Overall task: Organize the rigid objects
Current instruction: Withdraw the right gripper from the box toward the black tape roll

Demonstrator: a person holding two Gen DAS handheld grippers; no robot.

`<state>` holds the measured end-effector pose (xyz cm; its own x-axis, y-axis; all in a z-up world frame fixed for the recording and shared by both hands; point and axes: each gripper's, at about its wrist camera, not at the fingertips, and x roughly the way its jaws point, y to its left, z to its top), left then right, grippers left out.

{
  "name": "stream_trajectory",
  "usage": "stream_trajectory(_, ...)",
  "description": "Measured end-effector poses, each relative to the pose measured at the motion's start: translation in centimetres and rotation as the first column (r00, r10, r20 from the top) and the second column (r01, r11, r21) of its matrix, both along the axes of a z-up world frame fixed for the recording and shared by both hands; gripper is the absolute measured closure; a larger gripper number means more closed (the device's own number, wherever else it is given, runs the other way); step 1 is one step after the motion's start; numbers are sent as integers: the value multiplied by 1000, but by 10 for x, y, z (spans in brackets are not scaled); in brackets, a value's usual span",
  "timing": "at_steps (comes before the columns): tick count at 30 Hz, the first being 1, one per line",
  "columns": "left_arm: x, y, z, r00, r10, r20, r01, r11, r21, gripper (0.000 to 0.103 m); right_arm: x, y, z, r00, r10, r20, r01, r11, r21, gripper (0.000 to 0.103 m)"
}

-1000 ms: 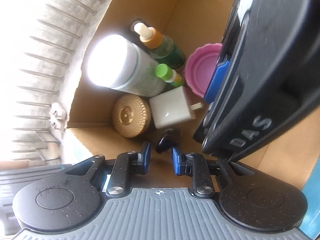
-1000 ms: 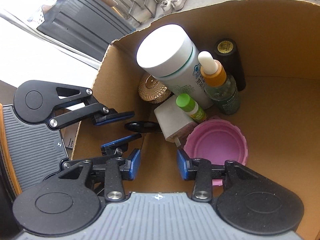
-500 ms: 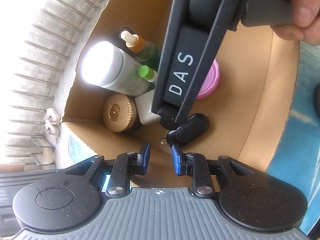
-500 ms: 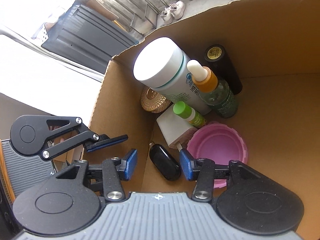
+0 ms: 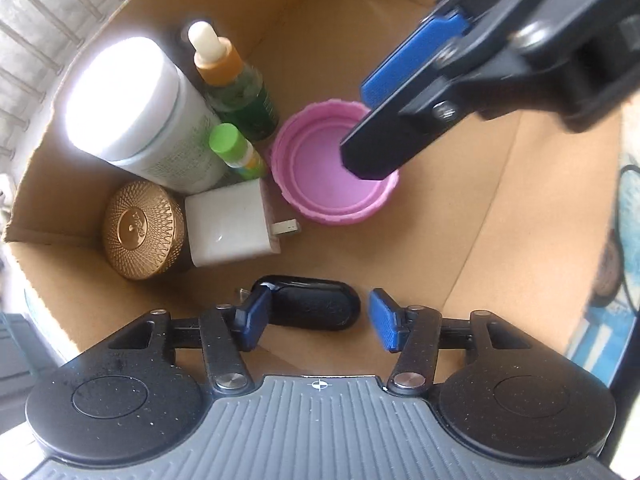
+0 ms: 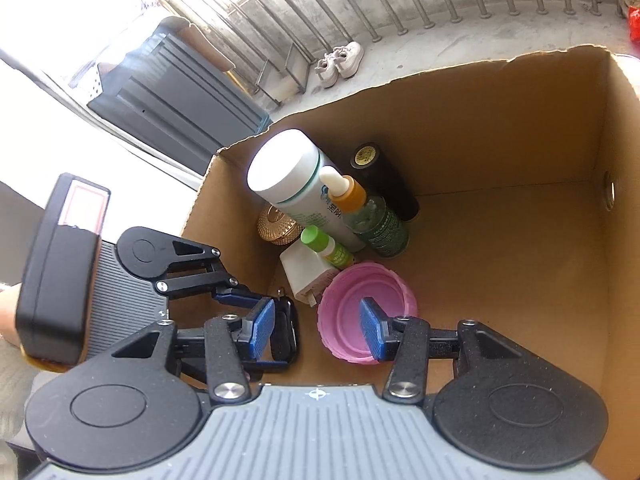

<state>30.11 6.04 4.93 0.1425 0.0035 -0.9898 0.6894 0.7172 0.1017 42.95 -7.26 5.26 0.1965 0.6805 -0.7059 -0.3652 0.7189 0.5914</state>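
Note:
A cardboard box [image 5: 500, 208] holds a big white jar [image 5: 132, 108], a dropper bottle [image 5: 232, 88], a small green-capped bottle [image 5: 236, 152], a gold lid [image 5: 142, 230], a white charger [image 5: 230, 222], a pink lid [image 5: 332, 168] and a black key fob [image 5: 316, 308]. My left gripper [image 5: 318, 318] is open and empty just above the fob, which lies on the box floor. My right gripper [image 6: 316, 328] is open and empty above the box. It also shows in the left wrist view [image 5: 400, 92], over the pink lid.
A black cylinder [image 6: 384, 180] stands at the box's back wall. The box's right half is bare floor [image 6: 512, 264]. Outside are a dark grey crate [image 6: 176, 100], railings [image 6: 360, 4] and white shoes [image 6: 340, 62].
The key fob dropped from my left gripper onto the box floor. My left gripper opened wide. My right gripper rose and pulled back out of the box.

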Motion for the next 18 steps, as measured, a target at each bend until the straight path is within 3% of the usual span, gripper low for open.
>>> stream_trajectory(3, -6, -12, -5, 996, -73, 50, 69, 994, 81, 48, -2, 1, -3, 1000, 11, 7, -11, 1000, -2, 53)
stream_trajectory(5, -5, -11, -3, 998, -32, 61, 26, 996, 85, 53, -5, 3, -4, 999, 23, 21, -23, 1000, -21, 53)
stream_trajectory(8, -6, -10, -2, 994, -33, 103, 17, 988, 153, 59, -8, 6, -5, 998, 45, 36, -44, 999, -30, 53)
stream_trajectory(13, -22, -25, -4, 972, -148, 184, 95, 959, 268, 57, -12, 7, -6, 998, 54, 38, -52, 998, -27, 53)
stream_trajectory(18, -26, -29, 2, 969, -92, 228, 27, 962, 272, 52, -14, 3, -5, 998, 43, 44, -42, 999, -27, 53)
